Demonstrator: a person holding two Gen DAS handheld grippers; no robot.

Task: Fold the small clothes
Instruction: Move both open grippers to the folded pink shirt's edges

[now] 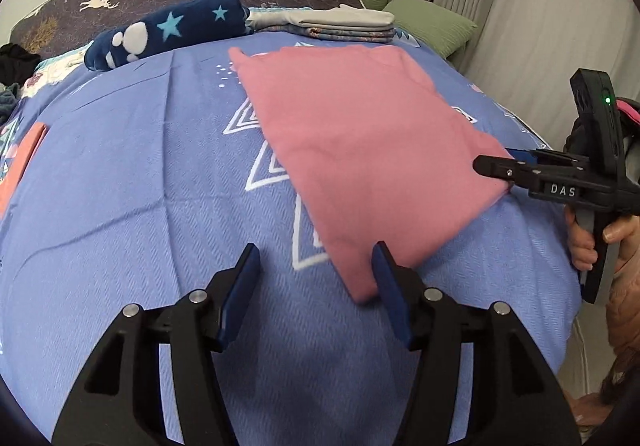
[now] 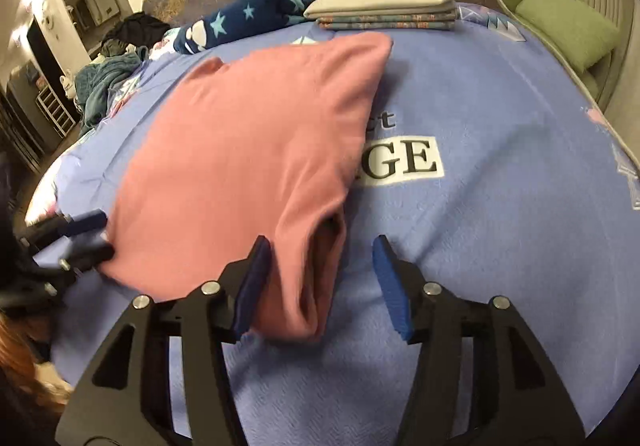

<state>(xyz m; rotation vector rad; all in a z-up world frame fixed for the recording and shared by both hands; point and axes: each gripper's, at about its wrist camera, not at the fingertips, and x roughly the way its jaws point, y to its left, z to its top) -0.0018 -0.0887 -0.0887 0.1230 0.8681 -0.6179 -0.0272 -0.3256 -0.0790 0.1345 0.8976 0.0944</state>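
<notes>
The left tongs [image 1: 316,278] stand apart at the near left corner of the pink garment [image 1: 360,149], which lies flat on the blue bed sheet [image 1: 120,165], likely poised to pinch it. The right tongs [image 2: 322,274], also apart, straddle the near right corner where layers gape. A folded stack [image 1: 320,25] waits behind, probably finished pieces.

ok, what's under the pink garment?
The pink garment lies on the blue bedsheet; white triangle prints and a text label run partly beneath it. Anything else under it is covered.
</notes>
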